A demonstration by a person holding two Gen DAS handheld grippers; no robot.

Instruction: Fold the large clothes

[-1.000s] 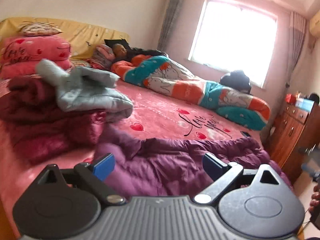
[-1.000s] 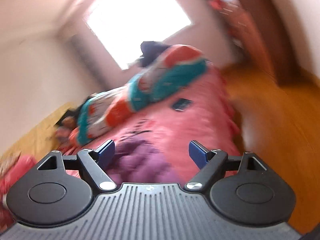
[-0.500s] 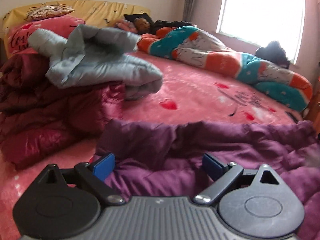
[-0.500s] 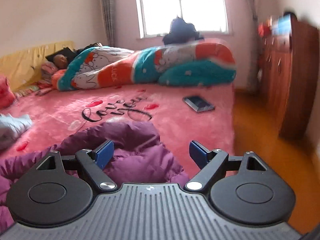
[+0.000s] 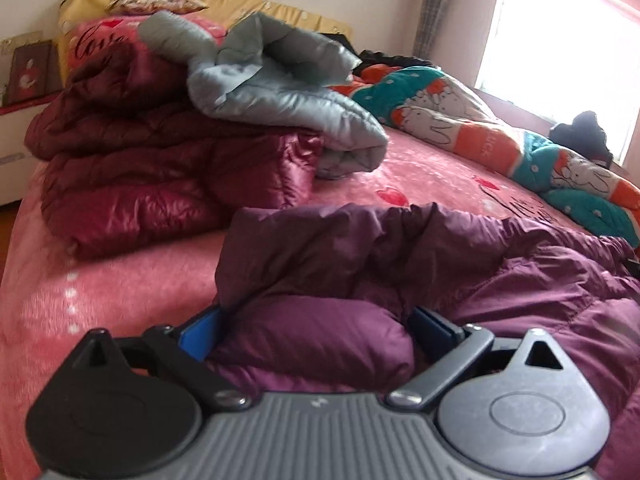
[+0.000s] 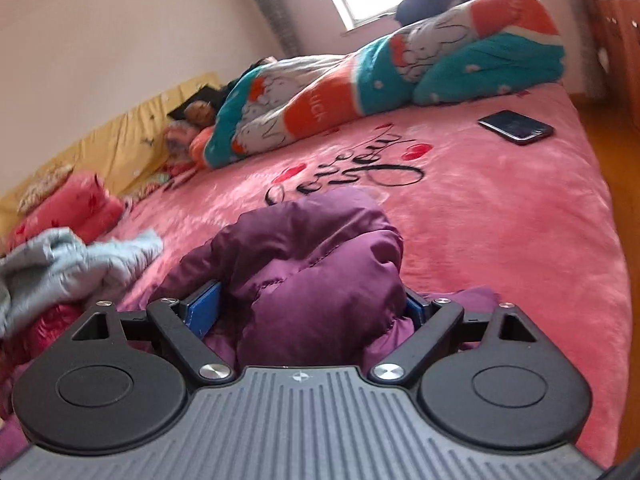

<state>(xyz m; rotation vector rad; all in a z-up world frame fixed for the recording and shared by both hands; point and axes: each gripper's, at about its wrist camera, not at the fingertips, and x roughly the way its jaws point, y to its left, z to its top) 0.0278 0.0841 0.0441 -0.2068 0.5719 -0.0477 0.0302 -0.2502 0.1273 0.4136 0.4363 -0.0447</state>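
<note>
One purple puffer jacket (image 5: 460,264), one maroon quilted coat (image 5: 160,168), one pale grey-blue padded jacket (image 5: 288,92), one black phone (image 6: 515,126), one orange-and-teal rabbit-print quilt (image 6: 360,80)

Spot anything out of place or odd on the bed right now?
Yes. A dark phone lies loose on the pink bedspread near the far corner, in the folding area. The grey-blue jacket is slumped unfolded over the folded maroon coat. The purple jacket is still rumpled.

Left hand-held gripper (image 5: 314,330) opening; right hand-held gripper (image 6: 308,308) wide.
</note>
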